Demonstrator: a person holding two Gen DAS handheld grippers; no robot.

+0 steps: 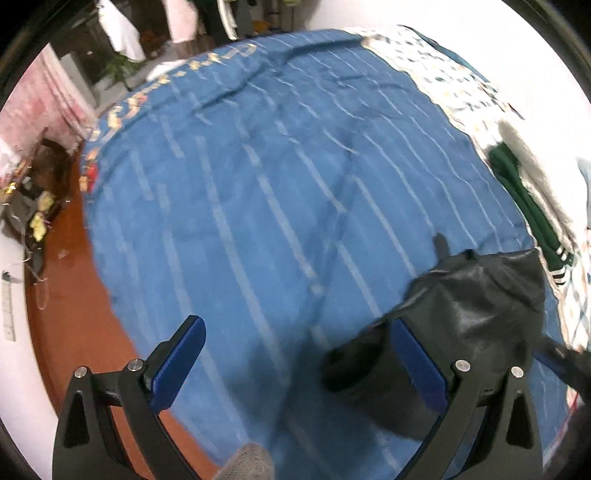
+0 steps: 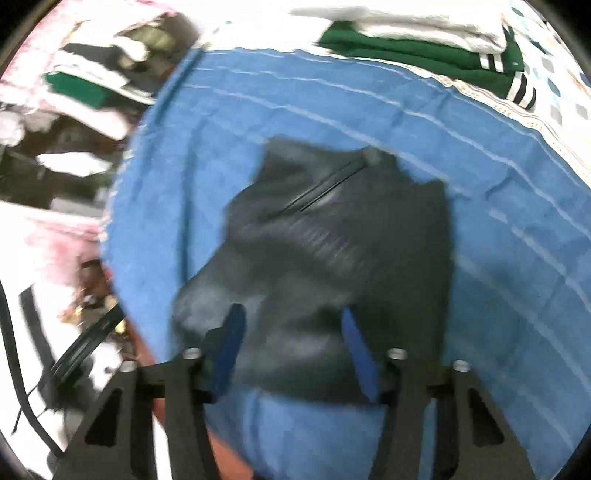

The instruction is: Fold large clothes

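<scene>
Meanwhile, Both Grippers Open Over the Black Garment

The left gripper (image 1: 297,354) is seen with its blue-padded fingers (image 1: 177,360) spread wide apart, nothing clamped between them. Its right-hand pad lies just in front of the black garment (image 1: 476,314), though contact cannot be judged through the blur. The right gripper (image 2: 291,347) is shown with its fingers (image 2: 231,347) parted partway above that same black garment (image 2: 332,258); the fabric is seen between them, but the pads are not pressed on it. The garment is laid folded on a blue striped cover (image 1: 258,184), a dark zip line showing near its top. Beyond the cover's far edge, a folded green garment (image 2: 424,51) with white stripes is stacked under white cloth (image 2: 406,22) on a patterned sheet (image 2: 554,92). A reddish-brown floor (image 1: 70,295) is visible beside the cover.
</scene>
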